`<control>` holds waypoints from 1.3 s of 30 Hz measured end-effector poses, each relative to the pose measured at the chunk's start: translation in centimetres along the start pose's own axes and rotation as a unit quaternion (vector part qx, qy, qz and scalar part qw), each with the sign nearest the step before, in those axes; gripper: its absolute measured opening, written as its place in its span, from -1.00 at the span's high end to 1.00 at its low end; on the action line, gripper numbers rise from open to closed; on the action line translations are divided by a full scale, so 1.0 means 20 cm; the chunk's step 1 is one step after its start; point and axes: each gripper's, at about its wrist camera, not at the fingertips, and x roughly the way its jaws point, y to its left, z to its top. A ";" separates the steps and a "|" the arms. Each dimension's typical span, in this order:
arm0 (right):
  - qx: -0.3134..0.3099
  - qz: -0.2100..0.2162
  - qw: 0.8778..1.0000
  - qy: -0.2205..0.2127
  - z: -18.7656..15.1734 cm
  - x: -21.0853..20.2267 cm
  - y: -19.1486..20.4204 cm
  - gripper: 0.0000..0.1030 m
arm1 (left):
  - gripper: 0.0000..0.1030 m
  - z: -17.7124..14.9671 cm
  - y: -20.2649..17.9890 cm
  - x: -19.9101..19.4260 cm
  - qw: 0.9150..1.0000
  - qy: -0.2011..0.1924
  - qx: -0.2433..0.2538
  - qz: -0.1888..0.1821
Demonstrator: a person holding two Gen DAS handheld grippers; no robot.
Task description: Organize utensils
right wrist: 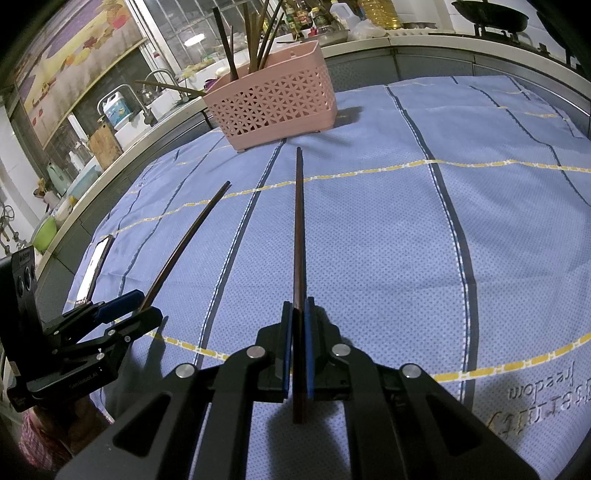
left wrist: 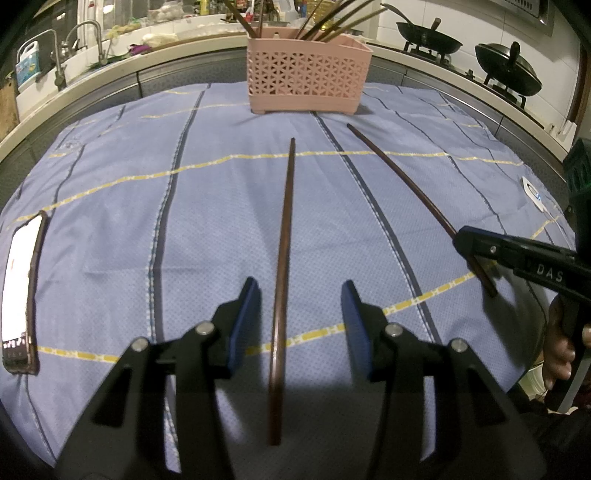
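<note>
Two dark brown chopsticks lie lengthwise on the blue striped cloth [left wrist: 110, 229], both pointing at the pink basket [left wrist: 308, 74] [right wrist: 273, 107], which holds several upright chopsticks. My left gripper [left wrist: 300, 291] [right wrist: 146, 304] is open and straddles the near part of one chopstick [left wrist: 286, 221] [right wrist: 184, 240]; its blue pads stand clear of the stick on both sides. My right gripper [right wrist: 298, 306] [left wrist: 461, 240] is shut on the other chopstick [right wrist: 299, 221] [left wrist: 402, 177] near its back end. I cannot tell whether that stick is off the cloth.
A phone [left wrist: 20, 288] [right wrist: 94, 269] with a lit screen lies at the cloth's left edge. Behind the table runs a counter with a sink tap [left wrist: 92, 33] and black woks [left wrist: 428, 37] on a stove. A hand [left wrist: 561, 350] grips the right tool's handle.
</note>
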 end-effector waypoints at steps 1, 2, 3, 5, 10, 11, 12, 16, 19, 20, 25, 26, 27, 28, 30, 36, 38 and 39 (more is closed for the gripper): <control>0.000 0.000 1.000 0.000 0.00 0.00 0.00 0.87 | 0.13 0.00 0.00 0.00 1.000 0.000 0.000 0.000; 0.000 0.000 1.000 0.000 0.00 0.00 0.00 0.87 | 0.13 0.00 0.00 0.00 1.000 0.000 0.000 0.000; 0.000 0.000 1.000 0.000 0.00 0.00 0.00 0.87 | 0.13 0.00 0.00 0.00 1.000 0.000 0.000 0.000; 0.000 0.000 1.000 0.000 0.00 0.00 0.00 0.87 | 0.13 0.00 0.00 0.00 1.000 0.000 0.000 0.000; -0.001 0.000 1.000 0.000 0.00 0.00 0.00 0.87 | 0.13 0.00 0.00 0.00 1.000 0.000 0.000 0.000; -0.001 0.000 1.000 0.000 0.00 0.00 0.00 0.87 | 0.13 0.00 0.00 0.00 1.000 0.000 0.000 0.000; -0.001 0.000 1.000 0.000 0.00 0.00 0.00 0.87 | 0.13 0.00 0.00 0.00 1.000 0.000 0.000 0.000; -0.003 -0.001 1.000 0.000 0.01 0.00 0.00 0.87 | 0.13 0.00 0.00 0.00 1.000 0.000 0.000 0.000; -0.006 -0.001 1.000 -0.001 0.00 0.00 0.00 0.87 | 0.12 0.00 0.00 0.00 1.000 0.000 0.001 0.001; -0.010 -0.004 1.000 -0.001 0.01 0.00 0.00 0.87 | 0.12 0.00 0.00 0.00 1.000 0.000 0.001 0.001; -0.014 -0.007 1.000 0.000 0.01 0.01 0.00 0.87 | 0.11 0.00 -0.01 0.00 1.000 0.000 0.001 0.001; -0.012 -0.006 1.000 0.000 0.01 0.01 0.00 0.87 | 0.11 0.00 -0.01 0.00 1.000 0.000 0.001 0.001; -0.012 -0.005 1.000 0.000 0.01 0.01 0.00 0.87 | 0.11 0.00 0.00 0.00 1.000 0.001 0.001 0.001; -0.012 -0.006 1.000 0.000 0.01 0.01 0.00 0.87 | 0.10 0.01 0.00 0.00 1.000 0.001 0.001 0.001; -0.013 -0.007 1.000 0.001 0.01 0.01 0.00 0.87 | 0.07 0.01 0.00 0.01 1.000 0.001 0.000 0.000; -0.026 -0.015 1.000 0.002 0.02 0.02 0.01 0.87 | -0.01 0.04 -0.02 0.03 1.000 0.001 0.008 0.007; -0.032 -0.019 0.999 0.002 0.03 0.03 0.02 0.87 | -0.02 0.05 -0.02 0.04 1.000 0.002 0.008 0.010; -0.036 -0.021 0.999 0.002 0.04 0.03 0.03 0.87 | -0.02 0.06 -0.02 0.05 1.000 0.003 0.008 0.011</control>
